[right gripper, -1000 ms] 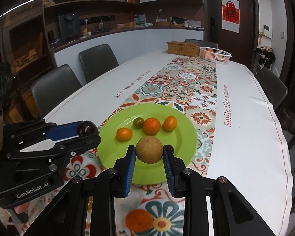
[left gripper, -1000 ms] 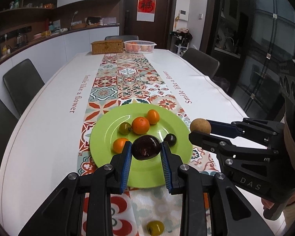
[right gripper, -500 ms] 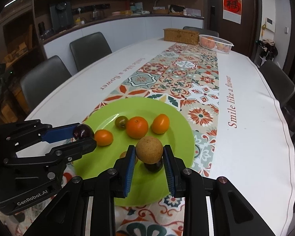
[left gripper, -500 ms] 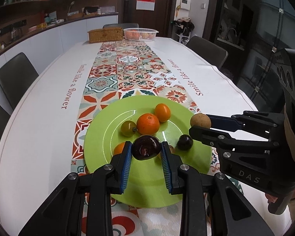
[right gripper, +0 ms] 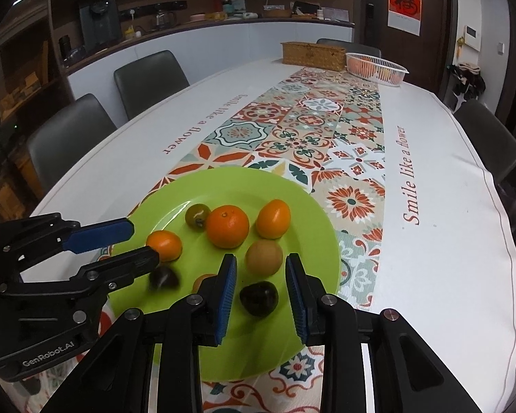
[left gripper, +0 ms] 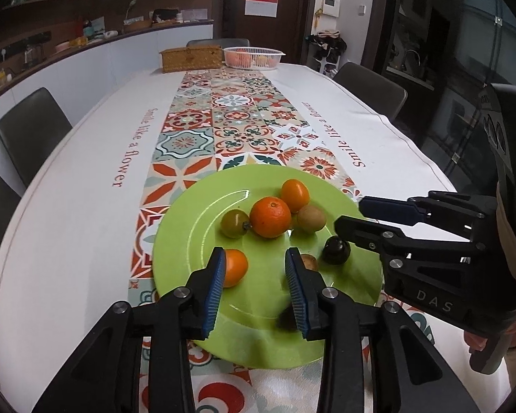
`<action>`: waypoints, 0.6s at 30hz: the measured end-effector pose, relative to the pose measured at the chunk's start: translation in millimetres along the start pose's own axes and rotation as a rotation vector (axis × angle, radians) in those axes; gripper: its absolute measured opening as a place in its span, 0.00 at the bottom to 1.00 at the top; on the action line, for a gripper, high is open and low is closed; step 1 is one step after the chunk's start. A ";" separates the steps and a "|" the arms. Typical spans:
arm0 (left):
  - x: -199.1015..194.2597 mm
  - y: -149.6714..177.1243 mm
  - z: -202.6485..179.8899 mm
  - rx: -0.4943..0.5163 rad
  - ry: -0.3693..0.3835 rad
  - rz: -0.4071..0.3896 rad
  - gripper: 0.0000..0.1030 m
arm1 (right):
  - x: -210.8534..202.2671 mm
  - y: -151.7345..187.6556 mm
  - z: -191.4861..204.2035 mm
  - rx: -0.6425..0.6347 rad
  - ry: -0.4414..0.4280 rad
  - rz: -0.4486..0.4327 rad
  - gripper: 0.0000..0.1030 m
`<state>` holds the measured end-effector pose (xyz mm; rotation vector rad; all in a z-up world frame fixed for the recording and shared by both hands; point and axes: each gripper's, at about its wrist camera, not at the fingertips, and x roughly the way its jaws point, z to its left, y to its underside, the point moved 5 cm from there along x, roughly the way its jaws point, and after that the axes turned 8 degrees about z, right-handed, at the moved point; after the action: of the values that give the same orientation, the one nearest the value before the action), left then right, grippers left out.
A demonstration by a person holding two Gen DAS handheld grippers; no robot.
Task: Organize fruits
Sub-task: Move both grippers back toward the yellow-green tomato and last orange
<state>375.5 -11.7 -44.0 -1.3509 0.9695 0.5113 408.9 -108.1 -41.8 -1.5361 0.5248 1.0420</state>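
Left gripper (left gripper: 254,282): we see its jaws parted and empty over the near part of the plate; they have just been opening, nothing between them.
Right gripper (right gripper: 260,289): jaws also apart (just been opening), gripping nothing; the dark plum (right gripper: 259,298) lies on the plate between and below them, untouched as far as we can tell.
Plate (left gripper: 189,241): green, on the patterned runner (left gripper: 230,127) of the tabletop (left gripper: 79,179).
Fruits: a large orange (left gripper: 270,217), a green tomato (left gripper: 235,223), two small oranges (left gripper: 294,194) (left gripper: 235,267), a brown round fruit (left gripper: 311,218), all on the plate.
Blurred dark fruit (right gripper: 163,278): beneath the left jaws, on the plate.
Far end: a white basket (left gripper: 253,57) beside a woven box (left gripper: 191,58).
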 end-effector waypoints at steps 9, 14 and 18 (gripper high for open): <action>-30.7 9.5 -2.9 0.003 -0.047 -0.050 0.36 | -25.8 12.5 7.3 -0.010 0.018 -0.039 0.31; -53.0 13.5 -8.2 -0.005 -0.056 -0.082 0.36 | -52.5 17.1 11.2 0.001 0.011 -0.085 0.31; -73.9 17.9 -14.1 -0.006 -0.058 -0.111 0.38 | -73.6 22.5 16.3 0.003 0.008 -0.119 0.31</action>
<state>317.7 -5.8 7.0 -1.3796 0.8412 0.4662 348.3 -114.1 8.1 -1.5500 0.4350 0.9435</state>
